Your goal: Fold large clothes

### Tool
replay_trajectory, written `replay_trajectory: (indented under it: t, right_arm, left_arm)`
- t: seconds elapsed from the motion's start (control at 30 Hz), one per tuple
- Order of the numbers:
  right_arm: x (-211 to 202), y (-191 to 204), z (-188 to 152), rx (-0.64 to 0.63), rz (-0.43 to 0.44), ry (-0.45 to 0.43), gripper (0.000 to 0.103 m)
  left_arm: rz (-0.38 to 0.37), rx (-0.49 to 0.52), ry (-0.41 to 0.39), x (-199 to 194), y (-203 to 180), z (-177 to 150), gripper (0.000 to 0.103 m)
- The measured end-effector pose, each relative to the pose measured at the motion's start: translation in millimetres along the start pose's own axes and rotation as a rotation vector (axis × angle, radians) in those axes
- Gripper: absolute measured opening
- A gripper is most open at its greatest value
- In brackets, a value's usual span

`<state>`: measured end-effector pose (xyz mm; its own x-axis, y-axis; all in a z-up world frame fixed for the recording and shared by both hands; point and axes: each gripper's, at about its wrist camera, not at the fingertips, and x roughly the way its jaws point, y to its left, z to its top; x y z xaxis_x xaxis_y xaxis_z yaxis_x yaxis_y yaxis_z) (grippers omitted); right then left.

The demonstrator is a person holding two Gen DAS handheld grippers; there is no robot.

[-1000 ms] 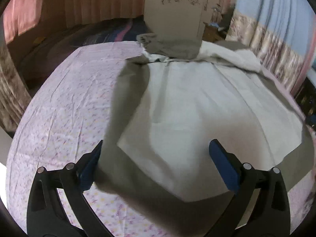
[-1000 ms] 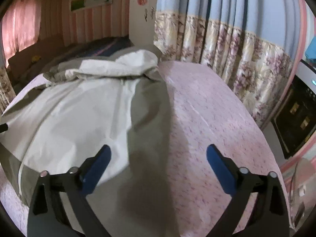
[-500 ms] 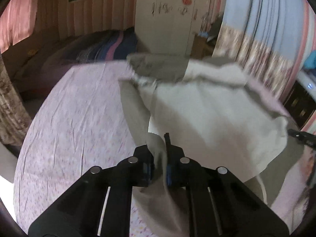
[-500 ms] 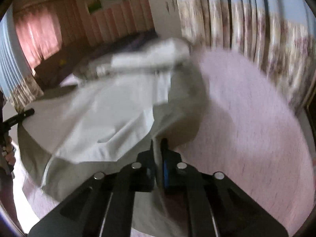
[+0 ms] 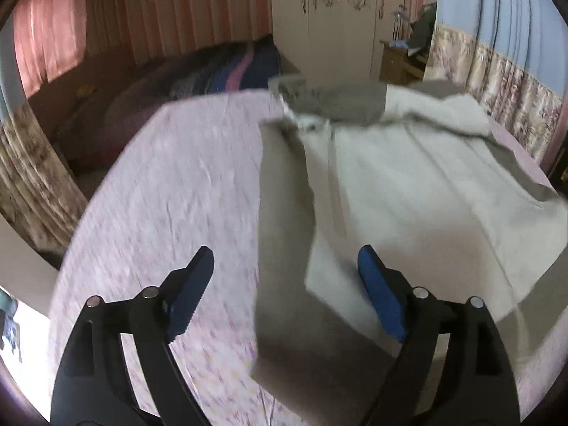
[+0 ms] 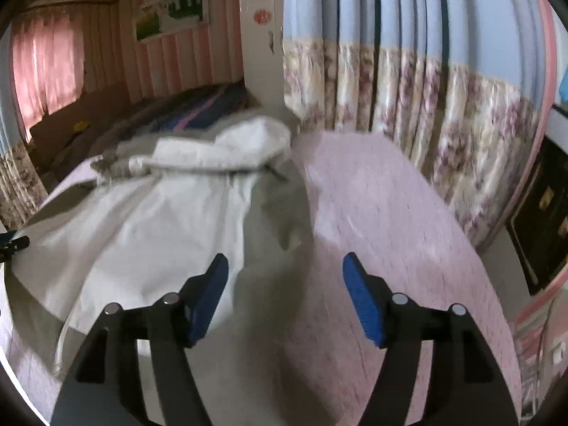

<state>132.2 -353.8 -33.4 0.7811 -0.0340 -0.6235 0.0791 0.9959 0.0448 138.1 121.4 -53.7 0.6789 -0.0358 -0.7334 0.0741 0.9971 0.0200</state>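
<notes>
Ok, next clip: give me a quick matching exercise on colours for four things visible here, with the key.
Things:
1. bedsheet
2. garment lining
3. gripper pads
4. upper part of the curtain

Colours:
A. blue and dark stripes
B. off-white
C. solid blue
D. pale pink with a small floral print

Pairs: 1-D, 2-B, 3-C, 4-A
</notes>
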Motion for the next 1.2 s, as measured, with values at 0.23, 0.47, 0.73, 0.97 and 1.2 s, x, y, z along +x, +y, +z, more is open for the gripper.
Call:
replay_trajectory:
  t: [0.23, 0.47, 0.73, 0.97, 1.2]
  right_arm:
    - [-1, -10, -44, 0.03, 0.095, 0.106, 0.068]
    - [14, 7, -56, 0.003, 0.178, 0.172, 0.005]
    - [1, 16, 1, 0.024, 0.271, 0.02, 0.004]
    - [14, 17, 88, 0.02, 0.276, -0.089, 0.003]
    - [72, 16, 175, 0.042, 0.273, -0.083, 0.003]
  left_arm:
    - [-0.106, -0.017, -0.016, -11, 2, -42, 0.089]
    - [-0.113, 0.105, -0.007, -5, -26, -38, 0.016]
    - [-0.154, 0.13, -0.134, -32, -33, 16, 0.012]
    - [-0.105, 0.134, -0.241, -34, -38, 94, 0.012]
    - [-0.041, 0.12, -0.247, 9, -36, 177, 0.011]
